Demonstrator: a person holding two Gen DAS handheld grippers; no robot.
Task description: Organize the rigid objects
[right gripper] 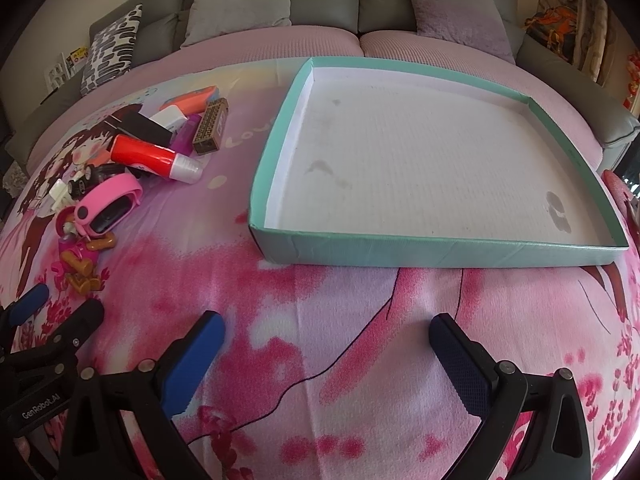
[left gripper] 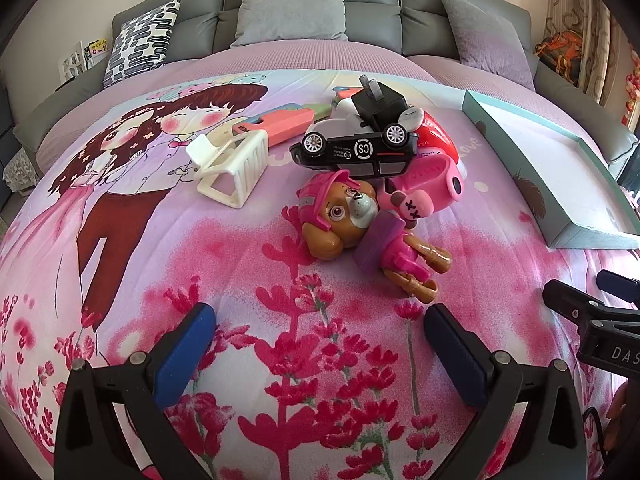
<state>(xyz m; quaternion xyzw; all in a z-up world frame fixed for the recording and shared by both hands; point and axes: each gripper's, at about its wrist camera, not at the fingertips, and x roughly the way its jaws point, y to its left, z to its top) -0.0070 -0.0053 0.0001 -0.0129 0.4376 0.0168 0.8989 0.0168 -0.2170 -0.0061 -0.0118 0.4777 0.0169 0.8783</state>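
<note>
A pile of rigid toys lies on the pink bedspread. In the left wrist view a pink puppy figure (left gripper: 352, 220) lies nearest, behind it a black toy car (left gripper: 356, 150), a white plastic holder (left gripper: 232, 164), a red bottle (left gripper: 438, 136) and a pink watch (left gripper: 430, 182). My left gripper (left gripper: 320, 352) is open and empty, just short of the puppy. A shallow teal box (right gripper: 432, 246) with a white, empty floor lies to the right. My right gripper (right gripper: 326, 356) is open and empty in front of the box. The pile shows at the left of the right wrist view, with the red bottle (right gripper: 154, 154).
A grey sofa headboard with grey cushions (left gripper: 292, 8) and a patterned pillow (left gripper: 140, 40) stands behind the bed. A brown block (right gripper: 210, 126) and a peach case (right gripper: 192, 100) lie at the pile's far side. The right gripper's body shows at the edge of the left wrist view (left gripper: 600, 320).
</note>
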